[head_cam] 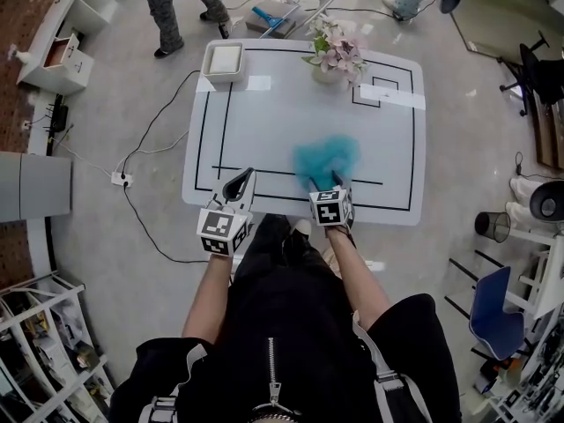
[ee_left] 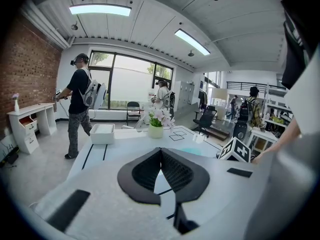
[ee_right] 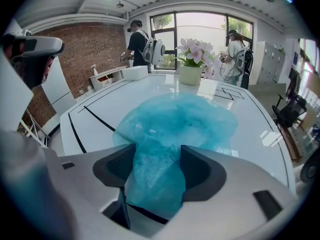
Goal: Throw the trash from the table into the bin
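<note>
White table (head_cam: 264,130) with tray (head_cam: 223,61), flowerpot (head_cam: 325,74), blue bag (head_cam: 326,159)

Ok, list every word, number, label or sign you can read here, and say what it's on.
No words, numbers or brands are readable in any view.
Marker cube on left gripper: square black-and-white pattern, no text.
Marker cube on right gripper: the same.
Table: black lines only.
No print on the blue trash.
</note>
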### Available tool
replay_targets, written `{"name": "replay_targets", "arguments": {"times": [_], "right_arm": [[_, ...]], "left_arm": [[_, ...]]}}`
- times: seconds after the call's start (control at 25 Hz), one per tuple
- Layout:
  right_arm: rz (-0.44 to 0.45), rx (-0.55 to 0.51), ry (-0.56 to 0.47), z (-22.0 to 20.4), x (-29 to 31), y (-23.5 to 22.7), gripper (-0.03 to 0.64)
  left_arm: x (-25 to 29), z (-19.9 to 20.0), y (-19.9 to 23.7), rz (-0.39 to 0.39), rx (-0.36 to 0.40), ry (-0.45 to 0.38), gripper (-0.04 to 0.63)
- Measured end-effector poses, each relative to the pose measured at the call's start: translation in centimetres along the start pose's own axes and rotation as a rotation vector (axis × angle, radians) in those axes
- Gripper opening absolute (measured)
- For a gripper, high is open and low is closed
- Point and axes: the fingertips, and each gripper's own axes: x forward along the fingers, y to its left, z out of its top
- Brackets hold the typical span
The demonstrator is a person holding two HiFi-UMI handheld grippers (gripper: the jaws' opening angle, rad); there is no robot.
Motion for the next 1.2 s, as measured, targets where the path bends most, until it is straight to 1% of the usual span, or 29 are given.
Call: {"name": "replay_targets", "arguments": {"times": [0.16, 0.2, 0.28, 0.32, 0.44, 0.64, 0.84, 0.96, 1.04, 1.12, 1.2], "right_arm": [[0.0, -0.011, -0.005, 0.1, 0.1, -0.2, 0.272], [0.001, -0.013, -0.002, 0.0, 0.0, -0.1, 0.247], [0.006, -0.017, 0.003, -0.1, -0.2, 0.2, 0.156], [0.011, -0.019, 0.006, -0.2, -0.3, 0.3, 0.127], [0.025, -0.023, 0.014, -0.2, -0.4, 0.4, 0.081], [0.034, -0.031, -0.046, 1.4, -1.7, 0.3, 0.061], [0.047, -0.007, -0.161, 5.3, -4.8, 0.4, 0.06], [0.044, -0.011, -0.265, 8.8, -7.8, 0.2, 0.06], [0.056, -0.015, -0.362, 11.6, -10.5, 0.3, 0.06], [0.098, -0.022, -0.483, 14.3, -13.9, 0.9, 0.06], [0.117, -0.047, -0.592, 16.8, -17.3, 1.6, 0.06]], "left_arm": [[0.1, 0.1, -0.2, -0.002, 0.0, -0.008, 0.006], [0.0, 0.1, -0.3, -0.003, 0.001, -0.01, 0.006], [-0.3, 0.2, -0.4, -0.001, 0.003, -0.013, 0.006], [-0.4, 0.2, -0.5, 0.001, 0.004, -0.015, 0.006], [-0.6, 0.5, -0.5, 0.005, 0.008, -0.023, 0.006], [-0.8, 0.7, -1.1, -0.001, 0.011, -0.031, 0.006], [-0.8, 1.1, -2.0, -0.01, 0.017, -0.046, 0.006], [-0.7, 1.5, -2.7, -0.02, 0.022, -0.058, 0.006], [-0.7, 2.0, -3.3, -0.027, 0.027, -0.07, 0.006], [-0.6, 2.4, -3.9, -0.034, 0.035, -0.082, 0.006], [-0.5, 2.9, -4.4, -0.042, 0.046, -0.094, 0.006]]}}
